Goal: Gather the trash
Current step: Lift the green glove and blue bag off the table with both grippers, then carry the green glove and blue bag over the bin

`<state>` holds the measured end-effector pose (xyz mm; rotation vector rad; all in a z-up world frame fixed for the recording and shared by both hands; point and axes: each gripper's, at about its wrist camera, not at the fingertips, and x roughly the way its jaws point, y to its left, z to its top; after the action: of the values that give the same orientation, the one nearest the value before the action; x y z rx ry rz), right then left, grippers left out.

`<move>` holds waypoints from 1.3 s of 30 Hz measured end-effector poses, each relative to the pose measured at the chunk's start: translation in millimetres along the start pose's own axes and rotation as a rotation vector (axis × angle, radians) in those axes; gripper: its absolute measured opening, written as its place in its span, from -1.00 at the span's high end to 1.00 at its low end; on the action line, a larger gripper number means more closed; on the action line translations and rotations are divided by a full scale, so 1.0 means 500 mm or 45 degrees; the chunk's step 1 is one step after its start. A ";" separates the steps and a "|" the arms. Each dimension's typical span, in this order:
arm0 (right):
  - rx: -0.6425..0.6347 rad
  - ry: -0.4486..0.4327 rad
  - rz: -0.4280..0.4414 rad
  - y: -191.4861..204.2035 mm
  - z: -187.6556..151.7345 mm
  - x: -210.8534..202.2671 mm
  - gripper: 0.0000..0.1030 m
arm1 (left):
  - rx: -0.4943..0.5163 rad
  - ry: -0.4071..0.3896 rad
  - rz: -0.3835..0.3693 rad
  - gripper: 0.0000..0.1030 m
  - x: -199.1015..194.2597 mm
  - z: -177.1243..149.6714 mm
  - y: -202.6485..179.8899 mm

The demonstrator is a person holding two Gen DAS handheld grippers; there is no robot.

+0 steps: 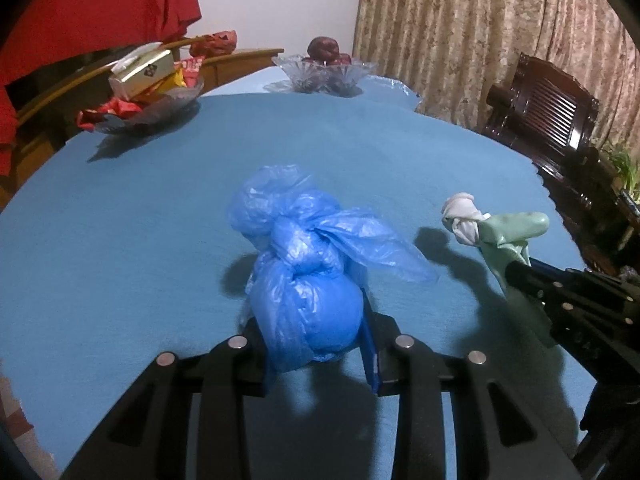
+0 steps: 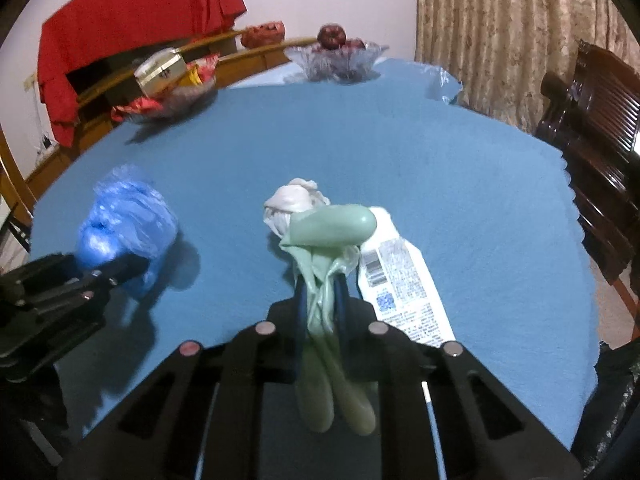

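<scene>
Round bench [image 1: 160, 208] under a matte blue cloth with a scalloped edge. Left gripper [image 1: 312, 344]: fingers clamped on a knotted, crinkled blue plastic bag [image 1: 304, 280], bulbous and translucent, near the cloth's centre. Right gripper [image 2: 320, 300]: fingers pressed together on a limp, smooth pale-green rubber glove [image 2: 328, 232], to the right of the blue bag; a crumpled white wad [image 2: 292, 200] touches the glove's far end. A flat white printed wrapper [image 2: 404, 292] lies on the cloth beside the glove.
</scene>
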<state>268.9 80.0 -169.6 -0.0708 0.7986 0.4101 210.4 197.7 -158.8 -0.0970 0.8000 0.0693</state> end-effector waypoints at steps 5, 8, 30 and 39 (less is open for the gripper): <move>0.024 -0.039 0.019 -0.006 0.006 -0.052 0.76 | 0.000 -0.039 -0.010 0.36 -0.038 0.007 -0.021; 0.044 -0.059 0.007 -0.016 0.005 -0.084 0.76 | 0.006 -0.061 -0.014 0.36 -0.058 0.011 -0.035; 0.210 -0.219 -0.190 -0.164 -0.068 -0.331 0.73 | 0.129 -0.151 -0.190 0.36 -0.166 0.017 -0.242; 0.292 -0.239 -0.319 -0.251 -0.136 -0.420 0.73 | 0.223 -0.162 -0.320 0.36 -0.199 -0.001 -0.366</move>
<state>139.8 -119.2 -79.8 0.0806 0.6370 0.0844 159.0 13.5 -76.5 -0.0267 0.6588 -0.2302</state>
